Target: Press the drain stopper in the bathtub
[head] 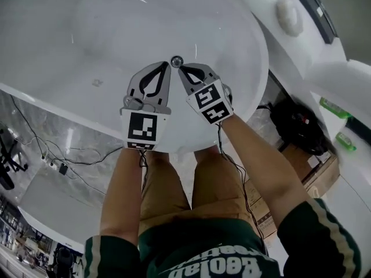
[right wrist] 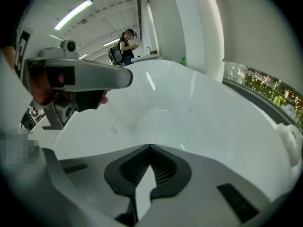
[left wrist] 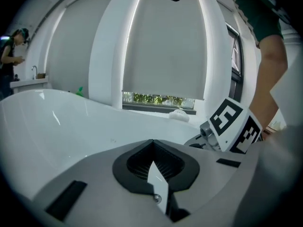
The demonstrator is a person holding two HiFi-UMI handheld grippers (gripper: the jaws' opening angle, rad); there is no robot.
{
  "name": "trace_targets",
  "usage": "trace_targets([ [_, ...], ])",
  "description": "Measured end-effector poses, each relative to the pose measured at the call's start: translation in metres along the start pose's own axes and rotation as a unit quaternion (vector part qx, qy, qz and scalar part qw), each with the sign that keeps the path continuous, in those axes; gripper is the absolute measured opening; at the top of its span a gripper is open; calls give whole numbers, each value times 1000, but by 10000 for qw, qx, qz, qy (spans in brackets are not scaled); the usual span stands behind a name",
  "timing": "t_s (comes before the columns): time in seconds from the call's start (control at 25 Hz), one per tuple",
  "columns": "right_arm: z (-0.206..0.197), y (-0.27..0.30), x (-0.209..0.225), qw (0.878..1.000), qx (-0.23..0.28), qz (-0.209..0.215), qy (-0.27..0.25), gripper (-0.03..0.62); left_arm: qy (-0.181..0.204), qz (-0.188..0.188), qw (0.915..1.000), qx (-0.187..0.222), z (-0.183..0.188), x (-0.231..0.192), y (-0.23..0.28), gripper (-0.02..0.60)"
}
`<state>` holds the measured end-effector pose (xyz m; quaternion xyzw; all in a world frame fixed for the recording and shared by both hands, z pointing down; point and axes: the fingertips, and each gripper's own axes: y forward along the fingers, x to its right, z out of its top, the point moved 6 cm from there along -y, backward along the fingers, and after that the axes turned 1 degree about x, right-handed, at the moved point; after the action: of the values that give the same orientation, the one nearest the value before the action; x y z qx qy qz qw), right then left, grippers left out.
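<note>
Head view: the stopper (head: 177, 61) is a small, shiny round cap on the tub (head: 87, 39) floor, toward its near end. It shows just beyond and between the tips of the left gripper (head: 167, 65) and right gripper (head: 182, 69). Both pairs of jaws are closed and empty, probably to form a blunt pressing point. Both grippers hang over the near rim.

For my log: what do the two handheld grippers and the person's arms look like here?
Both the left gripper and right gripper have grey, leaf-shaped jaws lined with ribbed black pads. Each carries a white cube with black square markers. Thin black cables trail along the forearms. The person wears a dark green top with pale-striped short sleeves.
</note>
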<state>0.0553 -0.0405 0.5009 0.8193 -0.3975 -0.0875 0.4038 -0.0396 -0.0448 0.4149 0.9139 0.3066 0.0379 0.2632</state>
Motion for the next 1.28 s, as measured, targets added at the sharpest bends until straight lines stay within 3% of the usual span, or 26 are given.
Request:
trace_targets([
  [0.44,87,-132,-17,9950,996,-21,-71,14,484,-266,9982,214,102,39,-50,3],
  [0.68,115,-189,-31,9915,1299,-49,14,14,386,-204,9983,375,142,57,-81,3],
  [1.12,161,-283,-55,9802,1960,-145,-222,14,581,-547,9952,571,197,87,-134,4],
  [1.28,177,-303,-61,9756,2158,-135,-391,14,561,-425,9952,687,216,81,-147,3],
])
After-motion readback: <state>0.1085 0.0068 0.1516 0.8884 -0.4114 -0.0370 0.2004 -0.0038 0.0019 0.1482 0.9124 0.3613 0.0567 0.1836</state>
